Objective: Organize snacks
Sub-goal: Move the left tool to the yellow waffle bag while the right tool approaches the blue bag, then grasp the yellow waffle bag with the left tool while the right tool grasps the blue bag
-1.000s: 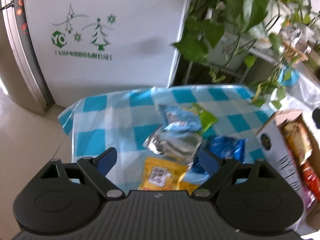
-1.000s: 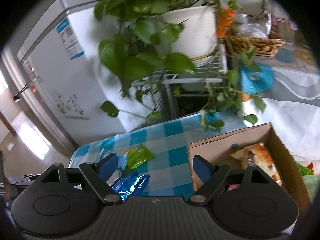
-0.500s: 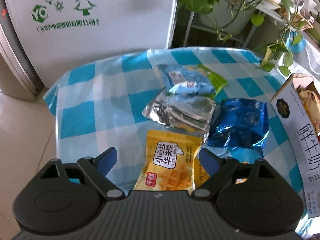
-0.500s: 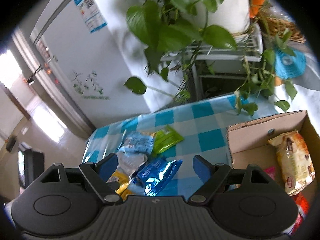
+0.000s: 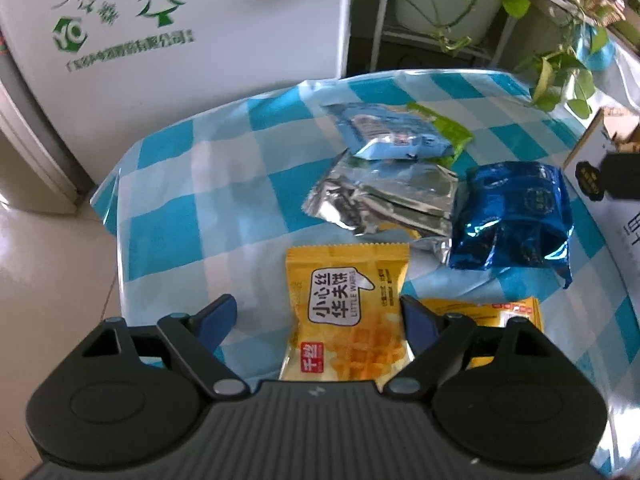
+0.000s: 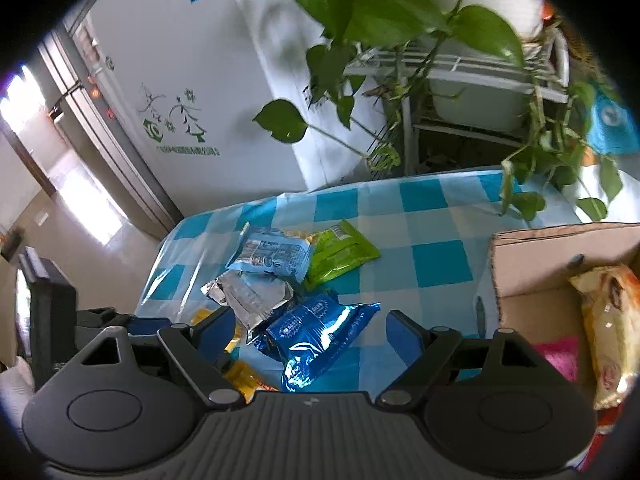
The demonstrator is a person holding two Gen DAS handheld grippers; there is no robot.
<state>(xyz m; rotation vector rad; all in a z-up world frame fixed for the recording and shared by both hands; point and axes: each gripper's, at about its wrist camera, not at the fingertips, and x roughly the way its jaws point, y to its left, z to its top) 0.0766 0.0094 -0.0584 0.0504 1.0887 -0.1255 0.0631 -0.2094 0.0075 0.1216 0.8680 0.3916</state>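
- The yellow waffle packet [image 5: 345,312] lies flat at the near edge of the tabletop [image 5: 168,184], between the fingers of your left tool [image 5: 318,314]; the right finger sits just at the packet's edge, the left one stands clear of it.
- Your left tool has just been closing a little, yet it is spread wide and grips nothing.
- A second yellow packet [image 5: 486,310] lies just right of the first, partly behind the tool.
- Beyond them, the silver packet [image 5: 384,200] lies mid-cloth, with the light blue packet [image 5: 390,138] resting on the green packet [image 5: 444,130] farther back.
- The dark blue foil packet [image 6: 320,336] lies right of the silver one, and your right tool [image 6: 310,330] hovers over it, spread wide and holding nothing.
- The cardboard box [image 6: 532,264] stands at the right edge of the tabletop with snacks inside.
- A white fridge [image 5: 180,20] and a potted plant [image 6: 392,20] stand behind the tabletop.
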